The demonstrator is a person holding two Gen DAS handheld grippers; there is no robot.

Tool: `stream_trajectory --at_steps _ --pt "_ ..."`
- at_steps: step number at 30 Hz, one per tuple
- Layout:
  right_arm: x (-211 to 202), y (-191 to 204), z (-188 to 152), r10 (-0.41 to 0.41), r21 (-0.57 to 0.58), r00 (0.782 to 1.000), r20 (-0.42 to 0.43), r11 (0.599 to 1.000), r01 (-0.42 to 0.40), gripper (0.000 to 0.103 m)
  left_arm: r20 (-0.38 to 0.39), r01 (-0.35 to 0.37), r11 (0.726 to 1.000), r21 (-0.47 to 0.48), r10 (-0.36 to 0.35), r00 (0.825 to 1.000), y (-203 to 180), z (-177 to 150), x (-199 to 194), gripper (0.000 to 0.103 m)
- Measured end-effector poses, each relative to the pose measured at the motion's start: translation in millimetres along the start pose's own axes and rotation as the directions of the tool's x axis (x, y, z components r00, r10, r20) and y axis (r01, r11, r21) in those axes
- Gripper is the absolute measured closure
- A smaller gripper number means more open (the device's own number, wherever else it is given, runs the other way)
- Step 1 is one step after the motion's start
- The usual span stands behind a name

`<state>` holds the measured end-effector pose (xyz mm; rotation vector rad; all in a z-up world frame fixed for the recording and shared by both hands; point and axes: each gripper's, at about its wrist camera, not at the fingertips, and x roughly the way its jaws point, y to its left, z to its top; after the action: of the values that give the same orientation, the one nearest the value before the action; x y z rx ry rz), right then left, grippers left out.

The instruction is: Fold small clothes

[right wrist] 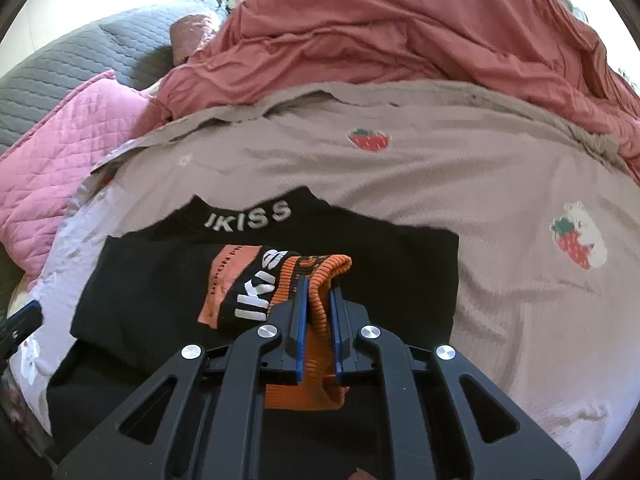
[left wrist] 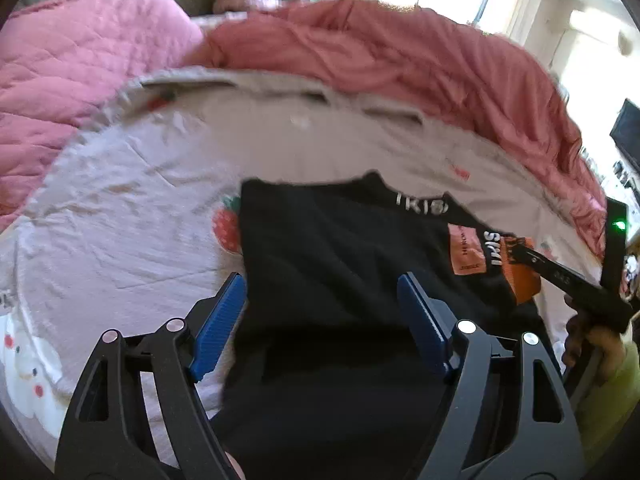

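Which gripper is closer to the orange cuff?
Right. The right gripper pinches the orange cuff between its fingers; the left gripper hangs open over the black top, away from it.

One black garment (right wrist: 160, 300) with an orange cuff (right wrist: 320, 300) lies on one strawberry-print sheet (right wrist: 440, 184). Two grippers (left wrist: 320, 320) (right wrist: 318, 312) work over it; one red duvet (right wrist: 400, 32) and one pink quilt (left wrist: 72, 72) sit behind.
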<state>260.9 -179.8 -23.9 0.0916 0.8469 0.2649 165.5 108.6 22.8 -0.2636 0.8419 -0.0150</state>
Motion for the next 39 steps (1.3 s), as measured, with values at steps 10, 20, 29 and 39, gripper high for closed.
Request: stream_trajectory --at_steps 10,20,29,39 --pt "27.8 -9.1 -8.2 -0.072 -0.008 0.996 -0.052 0.997 0.072 0.092 -0.097 -0.062 0.995 0.078 0.069 0.993 -8.4 -1.3 83.0 0.032" --pt "31.5 -16.0 -11.8 -0.151 0.01 0.987 -0.059 0.988 0.152 0.075 -0.039 0.016 0.999 0.05 -0.014 0.999 5.3 -11.8 80.6 0.03" --pt "5.8 8.5 -13.0 -0.109 0.0 0.994 0.006 0.994 0.109 0.061 -0.023 0.047 0.998 0.047 -0.046 0.999 5.6 -14.8 74.2 0.028" --pt "12.9 50.3 -23.4 -0.002 -0.035 0.999 -0.049 0.999 0.001 0.054 -0.03 0.0 0.995 0.103 0.003 1.0 -3.8 -19.2 63.3 0.028"
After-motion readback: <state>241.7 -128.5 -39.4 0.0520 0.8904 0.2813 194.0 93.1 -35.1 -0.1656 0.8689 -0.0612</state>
